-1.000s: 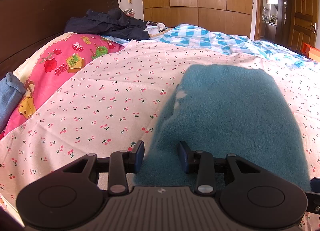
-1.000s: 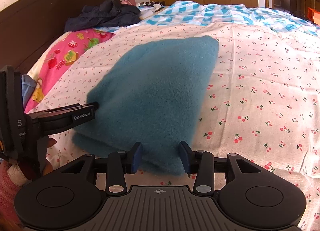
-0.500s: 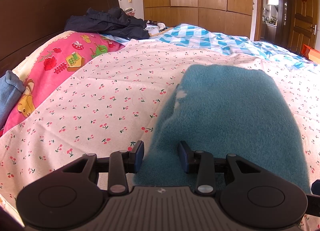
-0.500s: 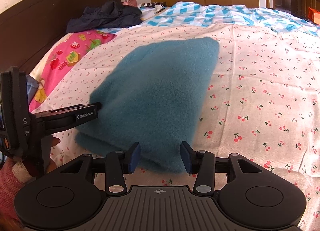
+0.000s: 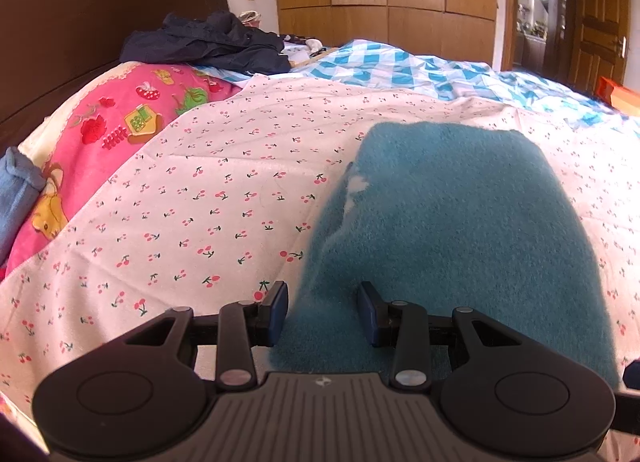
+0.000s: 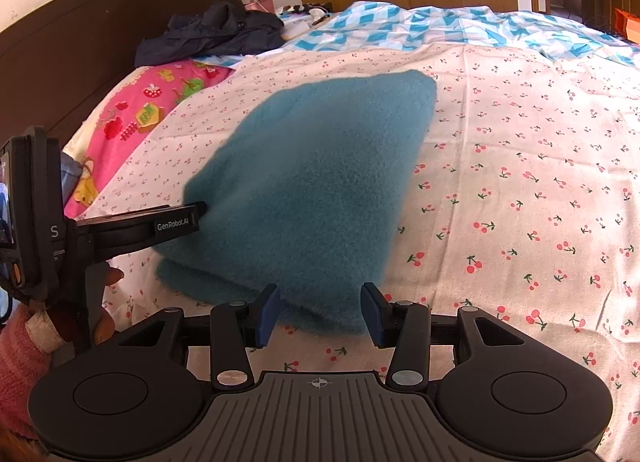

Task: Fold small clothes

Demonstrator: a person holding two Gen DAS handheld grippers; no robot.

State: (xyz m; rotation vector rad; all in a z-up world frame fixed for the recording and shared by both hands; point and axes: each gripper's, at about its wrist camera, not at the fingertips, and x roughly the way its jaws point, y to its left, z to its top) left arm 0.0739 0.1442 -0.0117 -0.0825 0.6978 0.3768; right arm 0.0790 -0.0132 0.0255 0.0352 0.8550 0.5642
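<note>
While the teal cloth (image 6: 316, 189) lies folded on the bed (image 6: 520, 189), its near corners sitting between the parted jaws of the left gripper (image 5: 323, 312) and right gripper (image 6: 319, 312), neither clamps it, seemingly poised for another fold.

A folded cloth (image 6: 312, 189) is laid on the bed sheet (image 6: 520, 165); a pillow (image 6: 132, 117) lies to its left, a jacket (image 6: 216, 33) behind.
</note>
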